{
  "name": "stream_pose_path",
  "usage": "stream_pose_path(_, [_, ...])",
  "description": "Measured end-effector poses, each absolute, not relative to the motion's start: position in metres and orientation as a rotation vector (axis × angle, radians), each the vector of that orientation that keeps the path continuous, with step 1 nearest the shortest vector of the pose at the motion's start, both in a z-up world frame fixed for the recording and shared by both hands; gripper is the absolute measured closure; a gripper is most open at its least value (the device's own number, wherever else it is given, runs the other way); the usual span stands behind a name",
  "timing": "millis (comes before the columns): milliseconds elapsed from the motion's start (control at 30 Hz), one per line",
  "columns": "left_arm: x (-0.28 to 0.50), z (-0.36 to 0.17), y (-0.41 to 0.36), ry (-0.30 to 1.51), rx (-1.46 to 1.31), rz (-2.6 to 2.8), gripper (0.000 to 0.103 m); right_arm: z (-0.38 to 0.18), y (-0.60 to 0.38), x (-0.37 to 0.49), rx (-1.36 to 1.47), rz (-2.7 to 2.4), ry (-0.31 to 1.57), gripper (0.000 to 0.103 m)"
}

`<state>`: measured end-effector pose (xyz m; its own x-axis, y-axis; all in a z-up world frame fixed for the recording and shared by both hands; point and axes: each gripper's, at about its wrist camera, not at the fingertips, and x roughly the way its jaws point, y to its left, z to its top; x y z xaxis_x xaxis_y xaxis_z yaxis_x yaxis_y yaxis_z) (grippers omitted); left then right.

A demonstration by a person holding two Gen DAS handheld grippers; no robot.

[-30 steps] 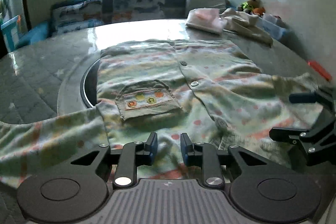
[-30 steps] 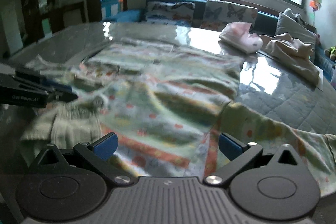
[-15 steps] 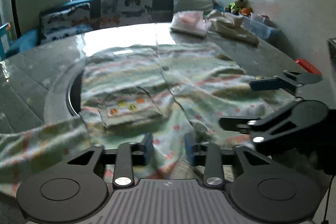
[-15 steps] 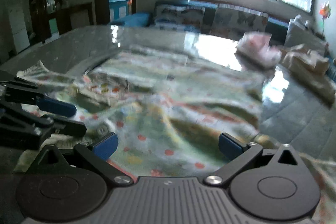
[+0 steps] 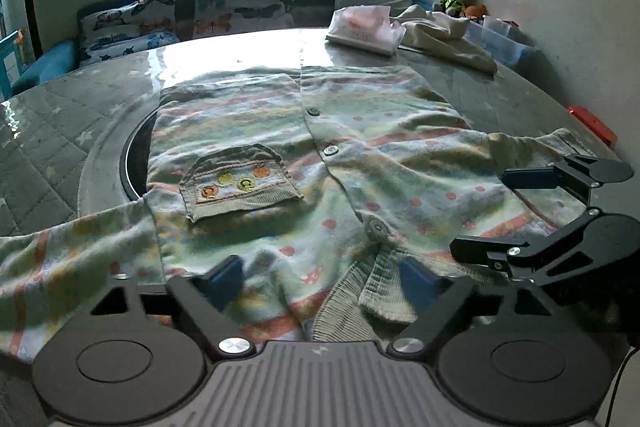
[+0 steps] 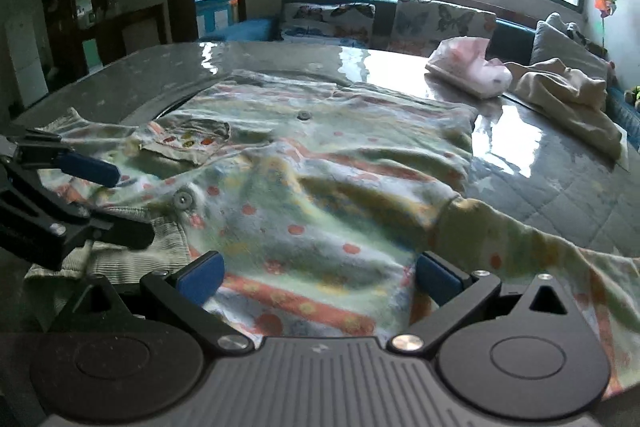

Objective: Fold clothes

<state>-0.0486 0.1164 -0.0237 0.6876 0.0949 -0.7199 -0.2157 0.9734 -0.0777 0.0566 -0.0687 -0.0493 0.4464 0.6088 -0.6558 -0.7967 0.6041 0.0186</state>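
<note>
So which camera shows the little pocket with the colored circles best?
The left wrist view. There the pocket lies near the middle of the shirt, seen from the front, with its four circles easy to tell apart. In the right wrist view the pocket sits far off to the left, small, slanted and crumpled.

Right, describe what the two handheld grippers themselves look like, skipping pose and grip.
Both match. The left gripper has black angular metal linkage arms, blue rectangular finger pads, silver pivot screws, two round black discs and a ribbed grey centre plate. The right gripper has the same black arms, blue pads, silver screws, discs and ribbed plate. A thin dark cable shows at the left view's lower right edge. No hand or sleeve shows.
</note>
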Motion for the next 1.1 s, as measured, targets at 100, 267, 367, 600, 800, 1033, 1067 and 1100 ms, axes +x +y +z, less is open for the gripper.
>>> stream_pose_path(100, [-0.0483,-0.0244,0.1171,0.805,-0.174,0.181,0.000,-0.0504,-0.0707,0.0557,-0.307,0.886,0.662,0.000])
stream_pose_path(267, [-0.0472,-0.0262,0.1184,0.817,-0.189,0.196,0.000,-0.0511,-0.0708,0.0561,-0.305,0.887,0.660,0.000])
stream_pose_path(367, [-0.0469,-0.0264,0.1188,0.817,-0.194,0.204,0.000,-0.0519,-0.0704,0.0562,-0.303,0.888,0.661,0.000])
stream_pose_path(600, [-0.0454,-0.0276,0.1173,0.823,-0.175,0.219,0.000,-0.0517,-0.0699,0.0561,-0.304,0.887,0.661,0.000])
stream_pose_path(800, [-0.0424,-0.0281,0.1148,0.836,-0.161,0.234,0.000,-0.0517,-0.0702,0.0567,-0.302,0.888,0.662,0.000])
stream_pose_path(1033, [-0.0402,-0.0296,0.1120,0.843,-0.143,0.246,0.000,-0.0518,-0.0704,0.0570,-0.302,0.888,0.661,0.000])
stream_pose_path(1067, [-0.0400,-0.0297,0.1120,0.844,-0.144,0.247,0.000,-0.0518,-0.0704,0.0569,-0.302,0.888,0.661,0.000])
stream_pose_path(1100, [-0.0397,-0.0297,0.1117,0.845,-0.143,0.249,0.000,-0.0518,-0.0705,0.0568,-0.303,0.887,0.661,0.000])
